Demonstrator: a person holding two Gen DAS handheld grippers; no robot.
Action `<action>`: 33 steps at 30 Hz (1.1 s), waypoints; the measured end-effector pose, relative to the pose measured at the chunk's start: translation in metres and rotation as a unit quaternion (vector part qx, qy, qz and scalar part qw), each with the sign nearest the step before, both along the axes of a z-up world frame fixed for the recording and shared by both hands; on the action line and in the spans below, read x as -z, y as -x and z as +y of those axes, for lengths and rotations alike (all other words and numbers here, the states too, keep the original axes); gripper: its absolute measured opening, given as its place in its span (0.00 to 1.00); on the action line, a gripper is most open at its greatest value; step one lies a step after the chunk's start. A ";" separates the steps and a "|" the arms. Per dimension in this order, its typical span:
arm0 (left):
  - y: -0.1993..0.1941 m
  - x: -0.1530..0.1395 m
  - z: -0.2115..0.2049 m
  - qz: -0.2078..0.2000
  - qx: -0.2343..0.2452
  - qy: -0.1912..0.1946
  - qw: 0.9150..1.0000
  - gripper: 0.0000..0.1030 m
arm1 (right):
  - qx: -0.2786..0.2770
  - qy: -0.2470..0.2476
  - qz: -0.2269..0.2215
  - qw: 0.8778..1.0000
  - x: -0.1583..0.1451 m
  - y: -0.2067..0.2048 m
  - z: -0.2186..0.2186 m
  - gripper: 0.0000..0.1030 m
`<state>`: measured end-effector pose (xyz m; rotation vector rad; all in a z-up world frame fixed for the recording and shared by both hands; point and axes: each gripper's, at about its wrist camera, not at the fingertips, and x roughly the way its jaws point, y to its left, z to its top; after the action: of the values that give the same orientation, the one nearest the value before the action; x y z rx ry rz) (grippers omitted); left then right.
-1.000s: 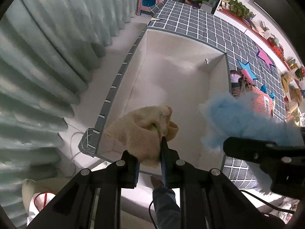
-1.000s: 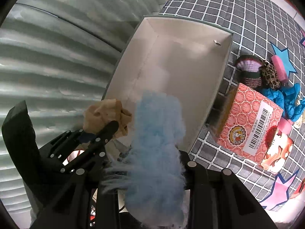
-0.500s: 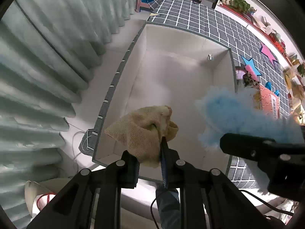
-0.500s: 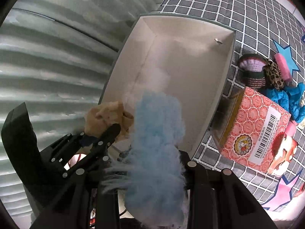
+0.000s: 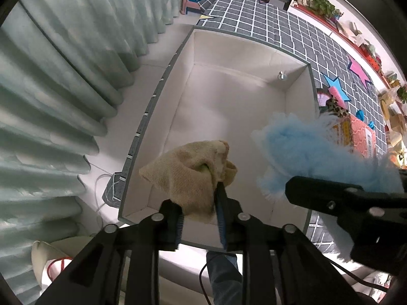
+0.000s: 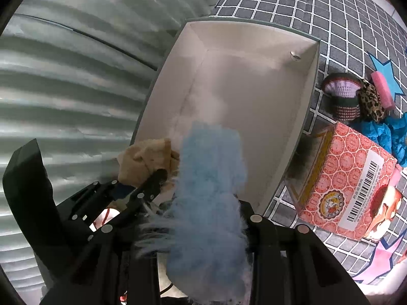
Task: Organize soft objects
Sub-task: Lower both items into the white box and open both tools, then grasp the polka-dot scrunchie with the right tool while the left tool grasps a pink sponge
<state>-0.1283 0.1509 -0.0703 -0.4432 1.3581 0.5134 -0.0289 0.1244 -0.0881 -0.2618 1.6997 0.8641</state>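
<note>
A tan knitted cloth [image 5: 188, 175] hangs between the pads of my left gripper [image 5: 198, 198], which points straight down over the near end of the white box [image 5: 229, 50]. Its jaws are opening, and the cloth still sits bunched between both pads. My right gripper [image 6: 208, 216] is shut on a fluffy light-blue soft thing [image 6: 211, 178] that hides its fingertips. It hovers over the box's near right corner, right beside the left gripper [image 6: 140, 180] and the cloth [image 6: 145, 160]. The inside of the box [image 6: 173, 76] is bare.
A grey grid-patterned mat [image 6: 305, 0] lies under the box. To the box's right are a red patterned carton [image 6: 343, 183], a striped knitted item [image 6: 342, 96], a leopard-print piece [image 6: 370, 101], a pink roll [image 6: 381, 86] and blue cloth [image 6: 386, 134]. Pale curtains [image 5: 63, 76] hang along the left.
Both grippers stay over the near end of the box with their soft things. The left jaws stand slightly wider around the tan cloth than before.
</note>
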 end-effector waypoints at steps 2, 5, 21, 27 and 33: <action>0.000 -0.001 -0.001 -0.002 0.000 -0.004 1.000 0.46 | 0.002 -0.005 0.002 1.000 -0.001 0.000 -0.002 0.35; 0.001 -0.003 -0.001 -0.005 -0.001 -0.012 1.000 0.76 | 0.007 -0.014 0.005 1.000 -0.004 -0.001 -0.006 0.59; -0.013 -0.024 0.001 -0.029 -0.021 0.015 0.999 0.87 | 0.037 -0.027 -0.041 0.998 -0.043 -0.024 -0.042 0.90; -0.043 -0.046 -0.014 -0.065 0.002 0.041 0.997 0.87 | 0.093 -0.027 -0.064 0.993 -0.062 -0.055 -0.092 0.90; -0.084 -0.057 -0.039 -0.074 0.033 0.070 0.994 0.87 | 0.179 -0.003 -0.078 0.981 -0.060 -0.104 -0.162 0.90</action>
<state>-0.0439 0.1121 -0.0129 -0.5385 1.2652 0.3244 0.0749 -0.0374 -0.0279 -0.0139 1.5364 0.5656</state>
